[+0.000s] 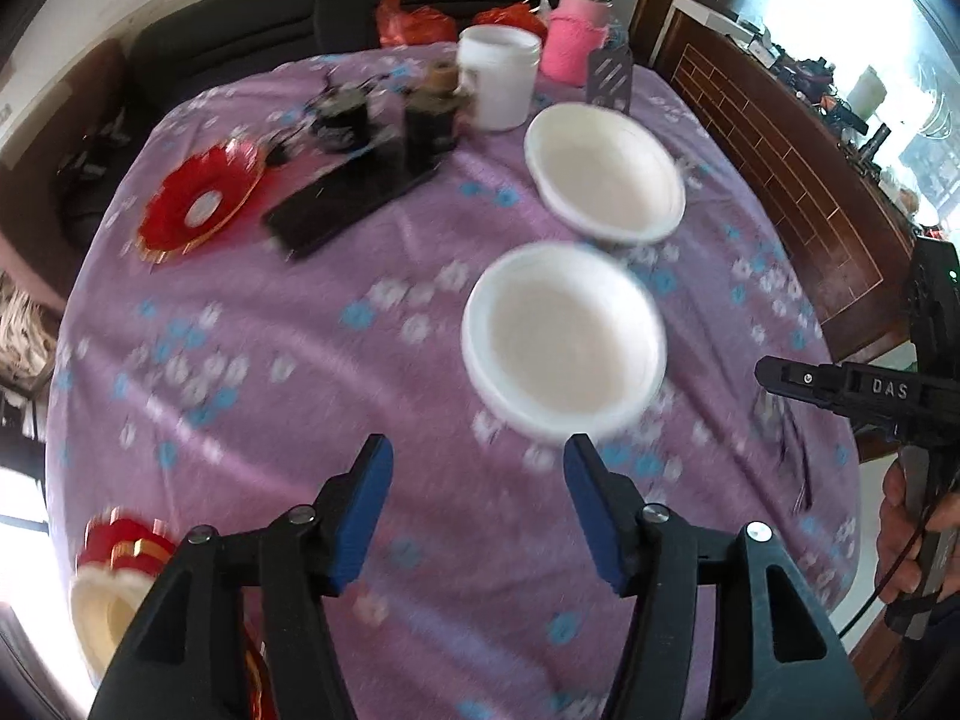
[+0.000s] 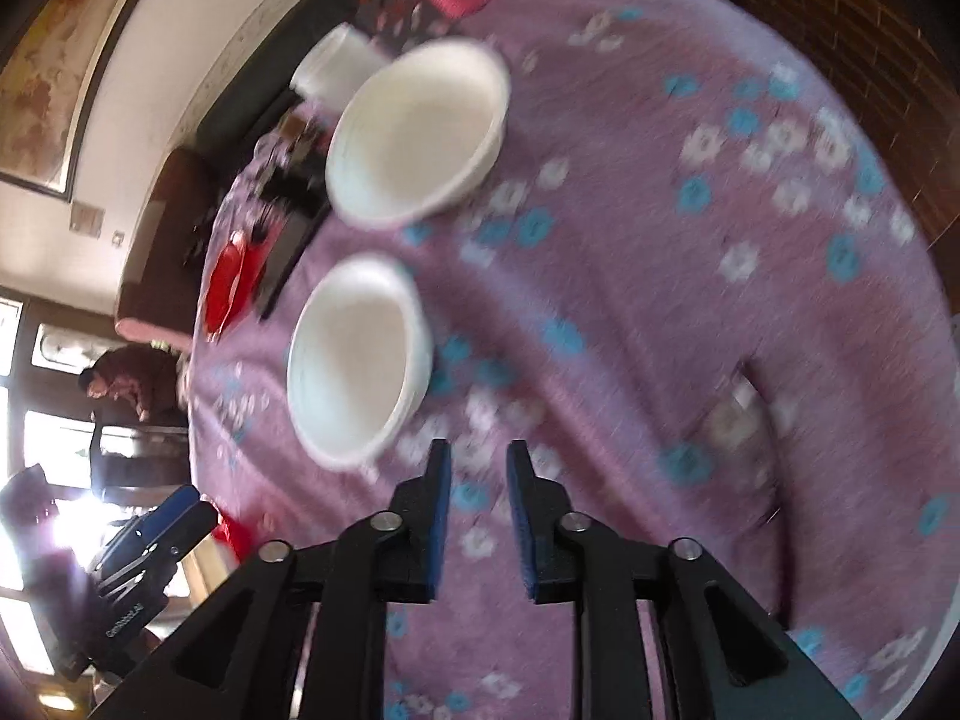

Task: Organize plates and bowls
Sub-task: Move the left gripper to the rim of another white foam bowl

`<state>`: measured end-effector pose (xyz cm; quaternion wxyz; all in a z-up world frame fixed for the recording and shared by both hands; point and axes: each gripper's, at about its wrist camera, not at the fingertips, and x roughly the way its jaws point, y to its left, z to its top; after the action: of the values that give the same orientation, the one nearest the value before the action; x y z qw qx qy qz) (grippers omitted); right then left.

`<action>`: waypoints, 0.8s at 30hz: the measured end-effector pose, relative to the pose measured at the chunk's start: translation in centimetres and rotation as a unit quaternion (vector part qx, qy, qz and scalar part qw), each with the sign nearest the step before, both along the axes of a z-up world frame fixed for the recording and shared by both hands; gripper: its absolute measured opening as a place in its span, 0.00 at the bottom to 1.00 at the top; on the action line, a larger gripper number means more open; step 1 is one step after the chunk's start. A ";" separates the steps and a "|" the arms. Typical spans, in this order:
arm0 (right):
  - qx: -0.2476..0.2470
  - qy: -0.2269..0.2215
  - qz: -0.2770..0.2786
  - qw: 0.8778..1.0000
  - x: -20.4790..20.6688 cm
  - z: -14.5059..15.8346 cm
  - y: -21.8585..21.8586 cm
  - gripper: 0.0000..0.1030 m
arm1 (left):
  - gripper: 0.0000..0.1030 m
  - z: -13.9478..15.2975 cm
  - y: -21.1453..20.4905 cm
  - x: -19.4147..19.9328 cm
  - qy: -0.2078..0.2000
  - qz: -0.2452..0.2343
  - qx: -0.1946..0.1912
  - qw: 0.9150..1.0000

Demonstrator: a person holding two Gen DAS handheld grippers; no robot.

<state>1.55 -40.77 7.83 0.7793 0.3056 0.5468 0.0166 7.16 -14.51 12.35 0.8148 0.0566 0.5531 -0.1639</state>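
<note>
Two white bowls on the purple flowered table: near bowl (image 1: 564, 339) just beyond the left gripper (image 1: 474, 450), far bowl (image 1: 606, 171) a little past it, apart from each other, both upright and empty. Left gripper spread wide, nothing between the blue pads, right pad tip close to the near bowl's rim without clear contact. Right gripper (image 2: 479, 456) parted only narrowly, also empty, hanging over bare cloth just right of the near bowl. Red plate (image 1: 201, 204) far left, well apart from the bowls; more red-and-gold ware with a pale dish at the near left edge (image 1: 120, 564), partly hidden behind the left gripper. Black tray (image 1: 348, 201), dark jars, white tub (image 1: 498, 75) and pink flask (image 1: 576, 30) crowding the far side. Likely step: reaching for the near bowl to nest it with the other. Risks from here: heavy blur in both views, so a hurried closing could catch only the rim edge and tip or skid the bowl over the loose cloth; a thin rim pinch could slip on lifting; both grippers converging on one bowl could collide; a wide swing leftward could knock the ware stacked at the table's near edge.
</note>
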 end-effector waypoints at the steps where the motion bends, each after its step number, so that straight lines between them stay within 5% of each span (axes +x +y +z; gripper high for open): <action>1: -0.008 -0.005 0.000 1.000 0.6 0.4 -0.5 0.28 | 0.58 0.2 -0.6 0.8 -0.004 -0.003 -0.002 1.000; 13: -0.009 -0.036 -0.026 0.999 9.9 -0.5 -5.0 0.32 | 0.59 -1.5 -6.0 14.0 -0.004 0.016 -0.028 0.999; 24: -0.011 -0.028 -0.037 0.999 14.2 -2.5 -5.8 0.32 | 0.53 -5.5 -9.2 19.3 0.005 0.013 0.004 1.000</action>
<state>15.79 -46.54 5.35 0.7977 0.3160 0.5136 -0.0097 26.45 -23.75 6.83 0.8140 0.0524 0.5583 -0.1515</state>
